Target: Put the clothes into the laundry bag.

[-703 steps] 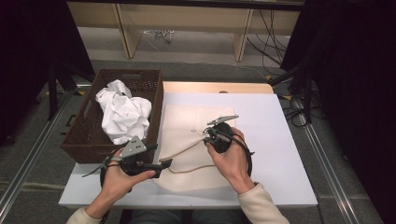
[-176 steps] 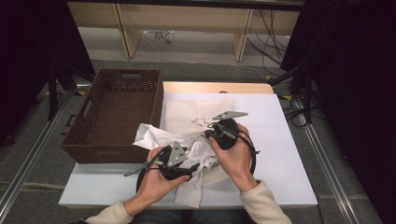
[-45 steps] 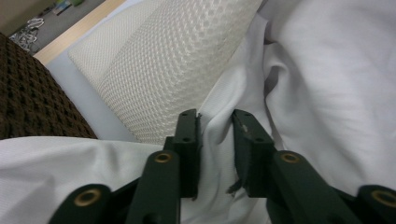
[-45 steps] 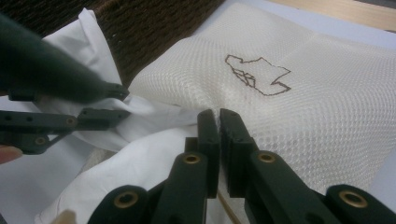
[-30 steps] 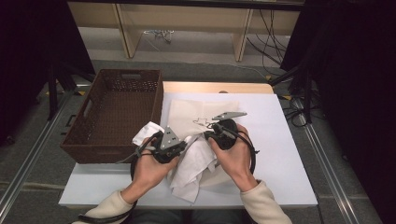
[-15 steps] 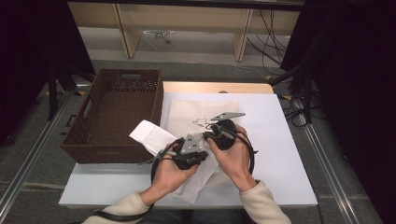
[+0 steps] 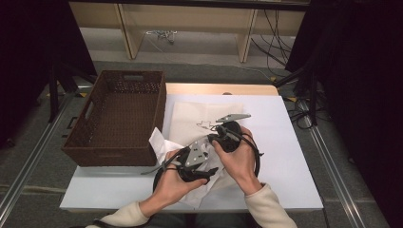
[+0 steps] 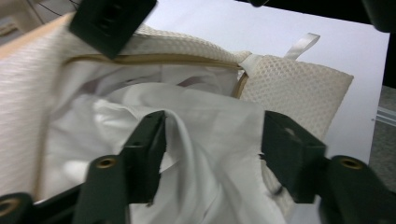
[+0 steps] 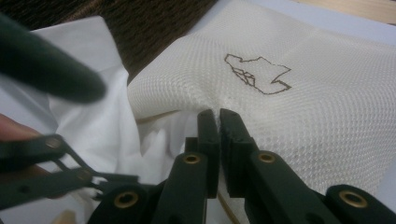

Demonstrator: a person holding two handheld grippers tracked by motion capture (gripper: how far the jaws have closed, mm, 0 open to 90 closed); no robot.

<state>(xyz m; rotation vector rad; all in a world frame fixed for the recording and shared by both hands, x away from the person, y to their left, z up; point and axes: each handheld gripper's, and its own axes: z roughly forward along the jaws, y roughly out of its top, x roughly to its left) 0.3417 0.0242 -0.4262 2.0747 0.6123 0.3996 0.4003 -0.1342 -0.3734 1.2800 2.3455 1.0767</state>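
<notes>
Here, from the high view, the basket [image 7: 116, 118] sits empty at the table's [image 7: 294, 156] left edge, and the mesh bag [image 7: 190, 118] lies flat just beside it. The white cloth [image 7: 159, 142] is bunched at the bag's near end, one corner poking out toward the basket, the rest under the hands. The left gripper [image 7: 202, 166] and right gripper [image 7: 216, 135] meet over the bag's mouth.

In the left gripper view, its jaws stand apart and have just been opening. The cloth [image 8: 205, 140] lies between them, but the pads do not press on it. Beyond, the cloth runs in under the bag's zip edge, and the mesh bag [image 8: 299, 79] spreads out toward a small ribbon loop [image 8: 301, 44]. The right gripper [image 8: 109, 23] pinches the upper rim.

In the right gripper view, its jaws are closed tight on the rim of the mesh bag [image 9: 289, 112], lifting it just below the brown outline logo [image 9: 257, 74]. The cloth [image 9: 107, 116] lies loose to the left, partly within the opening, near the blurred left gripper [image 9: 70, 179].

My judgement: stuffing is well under way. The cloth is out of the basket and partly inside, yet a good part remains outside; more pushes and the zip are left
</notes>
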